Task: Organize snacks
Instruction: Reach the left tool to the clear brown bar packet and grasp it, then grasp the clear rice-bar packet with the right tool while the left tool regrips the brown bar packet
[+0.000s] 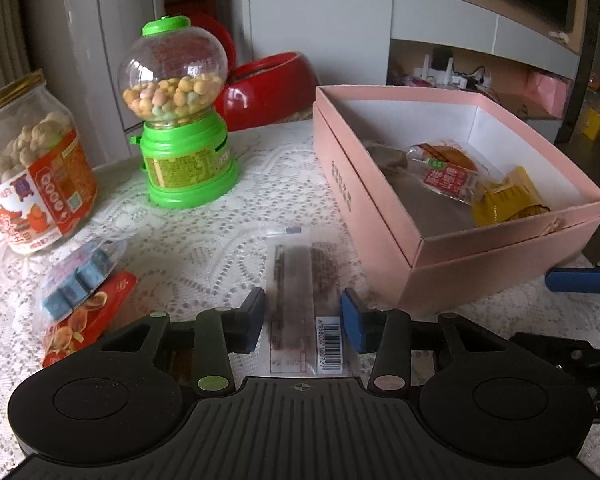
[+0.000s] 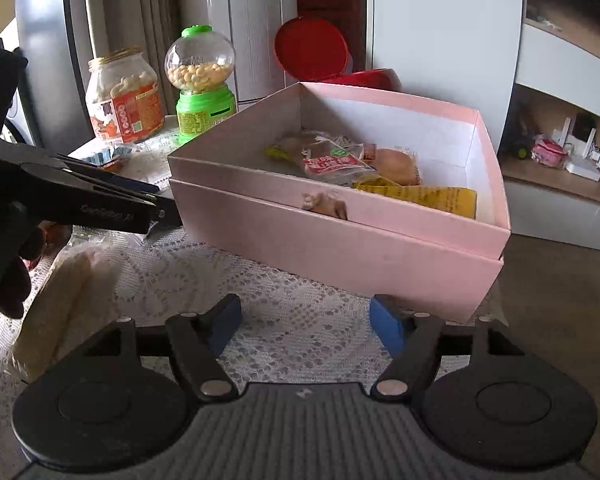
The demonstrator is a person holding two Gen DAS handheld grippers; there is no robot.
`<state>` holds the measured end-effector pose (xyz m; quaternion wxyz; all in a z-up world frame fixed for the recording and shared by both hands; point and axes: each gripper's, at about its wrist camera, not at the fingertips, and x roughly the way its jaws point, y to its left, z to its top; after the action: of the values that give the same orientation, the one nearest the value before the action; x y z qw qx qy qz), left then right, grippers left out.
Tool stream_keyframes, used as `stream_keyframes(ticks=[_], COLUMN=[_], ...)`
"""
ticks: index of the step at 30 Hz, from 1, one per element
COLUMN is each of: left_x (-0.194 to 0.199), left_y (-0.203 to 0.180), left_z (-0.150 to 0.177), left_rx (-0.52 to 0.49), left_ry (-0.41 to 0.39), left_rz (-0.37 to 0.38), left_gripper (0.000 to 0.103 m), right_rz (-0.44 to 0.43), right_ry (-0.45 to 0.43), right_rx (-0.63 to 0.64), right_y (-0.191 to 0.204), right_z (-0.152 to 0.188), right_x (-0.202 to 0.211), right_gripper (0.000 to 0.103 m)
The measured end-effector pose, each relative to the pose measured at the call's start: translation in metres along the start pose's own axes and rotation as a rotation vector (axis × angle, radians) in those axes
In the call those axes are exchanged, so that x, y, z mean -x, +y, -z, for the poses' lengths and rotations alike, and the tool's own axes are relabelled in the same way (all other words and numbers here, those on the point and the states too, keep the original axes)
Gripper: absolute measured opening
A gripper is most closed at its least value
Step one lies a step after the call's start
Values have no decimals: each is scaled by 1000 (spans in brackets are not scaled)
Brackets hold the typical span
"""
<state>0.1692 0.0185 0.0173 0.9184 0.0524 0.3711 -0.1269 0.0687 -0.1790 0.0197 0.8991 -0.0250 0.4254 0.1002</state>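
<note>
1. Between your left gripper [image 1: 303, 322] fingers lies the clear snack packet [image 1: 304, 300], flat on the lace tablecloth [image 1: 204, 240]. The jaws stand apart, one blue pad on either side of the packet, not yet pressing it. Close too high and the pads will skate over the slick film and come up with nothing.

2. That packet is thin and flat. Dip too low and you'll likely pinch the lace with it, dragging the cloth and everything on it.

3. Just to your left, the blue-candy bag [image 1: 80, 276] sits on top of the red snack pouch [image 1: 88, 320]. A cloth tug or a wide swing could scatter both.

4. Further back, the glass jar [image 1: 32, 168] and the green candy dispenser [image 1: 180, 120] stand upright. Both look top-heavy; a shifting cloth could tip them.

5. The pink box [image 1: 380, 200] is right beside the packet, already holding a few wrapped snacks. Lift too shallow and the packet's far end may catch the box wall and slip free.

6. Your right gripper [image 2: 306, 326] hovers with jaws apart and empty, close against the box's near corner [image 2: 480, 280]. Nudge forward and you'll shove the box.

7. By that gripper's left, a pale wrapped roll [image 2: 56, 304] lies near the table's edge; brush it and it could go over.
</note>
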Motion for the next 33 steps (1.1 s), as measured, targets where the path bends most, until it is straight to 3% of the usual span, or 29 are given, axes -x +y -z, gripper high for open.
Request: stream_keyframes(ticks=[6,12,17,18,19,24,33], left_x=[27,80,122,130,135,157,157], left_y=[14,36,43,45,46,58,66], left_z=[19,41,64,69,72,88,105], left_rx=[66,182,213,218,222,263,307], left_ry=[-15,-100,-149,-159,-166,-195,-184], left_rz=[8,55,41,37,30,4,35], left_gripper=[45,45,43,28,20,18,19], right_rz=[3,19,-131,-152,-173,-274,-231], right_ry=[-2,4,37,36,34,53,95], right_rx=[2,40,64,84,105,178,211], right_y=[2,13,43,52,63,107,133], right_z=[0,0,0,-1,-1,-6,-3], right_x=[1,5,18,21,24,29,18], right_gripper=[72,72,72,72,72,72,71])
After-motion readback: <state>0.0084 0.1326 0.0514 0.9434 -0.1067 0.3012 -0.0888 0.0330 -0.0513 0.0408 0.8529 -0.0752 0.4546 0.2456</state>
